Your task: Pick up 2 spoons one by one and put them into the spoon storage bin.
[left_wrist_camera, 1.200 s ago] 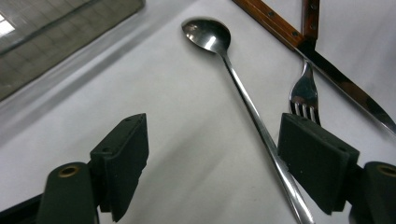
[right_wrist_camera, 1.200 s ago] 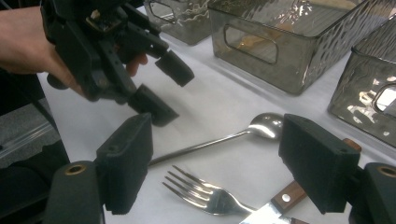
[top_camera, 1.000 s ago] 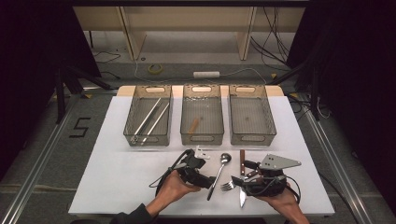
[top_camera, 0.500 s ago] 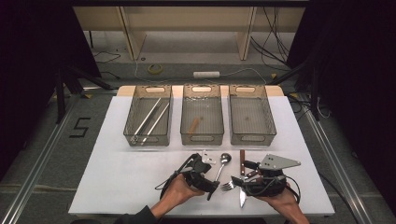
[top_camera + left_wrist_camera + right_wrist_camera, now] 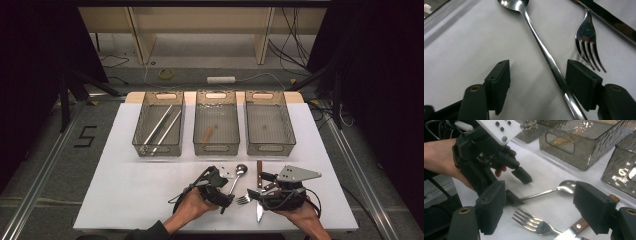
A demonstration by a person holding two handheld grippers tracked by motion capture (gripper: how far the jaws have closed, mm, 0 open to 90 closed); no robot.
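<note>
The left gripper is down at the near edge of the table, its jaws straddling the handle of the spoon, which lies flat on the white table cover with its bowl pointing toward the three wire baskets. In the left gripper view the jaws have just been closing in on the spoon, but they are not on it yet: the handle runs close along the right-hand pad, with bare cover between it and the other pad. So I'd say this is the grasp step, not finished. The right gripper sits just beside, jaws standing wide with nothing held, over the fork and the wooden-handled knife. Next, the left jaws need to finish closing squarely on that thin handle, low to the cover so it doesn't skid away, then lift it clear of the fork and carry it to a basket; the middle basket already holds something small, the left one long metal pieces.
</note>
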